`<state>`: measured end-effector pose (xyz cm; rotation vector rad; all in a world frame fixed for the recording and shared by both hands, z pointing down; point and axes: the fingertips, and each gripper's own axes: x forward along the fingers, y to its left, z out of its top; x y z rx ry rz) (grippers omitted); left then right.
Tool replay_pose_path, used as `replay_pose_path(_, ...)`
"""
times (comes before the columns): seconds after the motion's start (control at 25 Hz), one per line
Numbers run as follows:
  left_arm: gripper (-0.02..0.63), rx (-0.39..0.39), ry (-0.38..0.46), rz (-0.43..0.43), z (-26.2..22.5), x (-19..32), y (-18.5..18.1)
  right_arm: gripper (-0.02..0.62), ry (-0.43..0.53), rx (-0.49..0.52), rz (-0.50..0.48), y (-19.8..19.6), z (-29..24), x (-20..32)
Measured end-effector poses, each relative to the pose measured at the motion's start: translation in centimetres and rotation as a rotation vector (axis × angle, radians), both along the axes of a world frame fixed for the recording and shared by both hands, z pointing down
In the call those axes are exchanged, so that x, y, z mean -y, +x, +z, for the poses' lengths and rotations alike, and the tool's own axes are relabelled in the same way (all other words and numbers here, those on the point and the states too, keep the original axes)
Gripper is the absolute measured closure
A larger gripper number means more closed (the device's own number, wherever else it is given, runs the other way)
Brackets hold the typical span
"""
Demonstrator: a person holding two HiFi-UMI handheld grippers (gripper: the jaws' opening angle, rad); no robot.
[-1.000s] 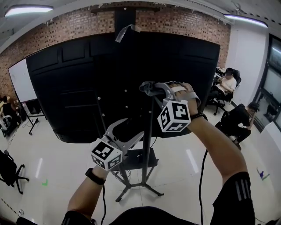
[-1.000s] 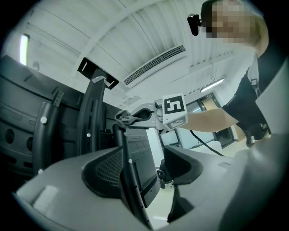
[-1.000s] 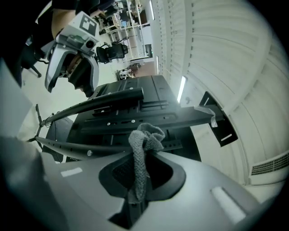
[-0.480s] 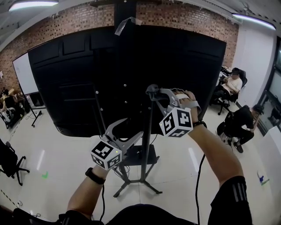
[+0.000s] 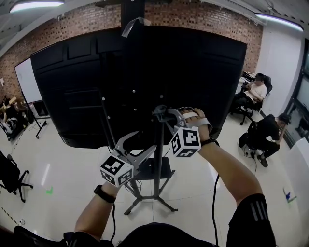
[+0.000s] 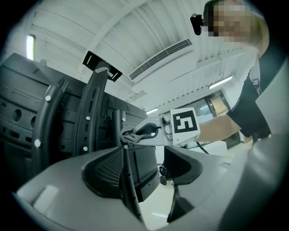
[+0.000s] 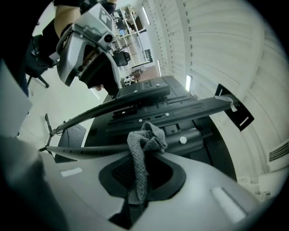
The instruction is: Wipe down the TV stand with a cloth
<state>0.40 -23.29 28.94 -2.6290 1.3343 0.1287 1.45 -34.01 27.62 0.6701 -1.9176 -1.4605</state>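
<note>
Grey cloth (image 5: 159, 111), pinched in my right gripper (image 5: 163, 114), sits at the top of the stand pole (image 5: 158, 159) in the head view; left gripper (image 5: 146, 154) is lower, beside it. Left gripper view: jaws apart, stand pole (image 6: 128, 180) between them. Right gripper view: jaws clamp the cloth (image 7: 143, 151) against the stand pole

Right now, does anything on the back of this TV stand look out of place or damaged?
Only a pale strip, maybe tape, curling loose off the top of the stand's column. Nothing else looks damaged or askew.
</note>
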Motion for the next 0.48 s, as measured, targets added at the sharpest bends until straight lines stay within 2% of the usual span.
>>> replay_pose_path(0.2, 0.301, -0.003, -0.016, -0.014, 0.7, -0.4, 0.3, 0.560, -0.059, 0.019, 0.009, 1.1, 2.1, 0.6)
replay_pose_path(0.48, 0.301, -0.011, -0.051, -0.029, 2.7, 0.2, 0.4, 0.560, -0.048, -0.051, -0.011, 0.6, 6.6, 0.4)
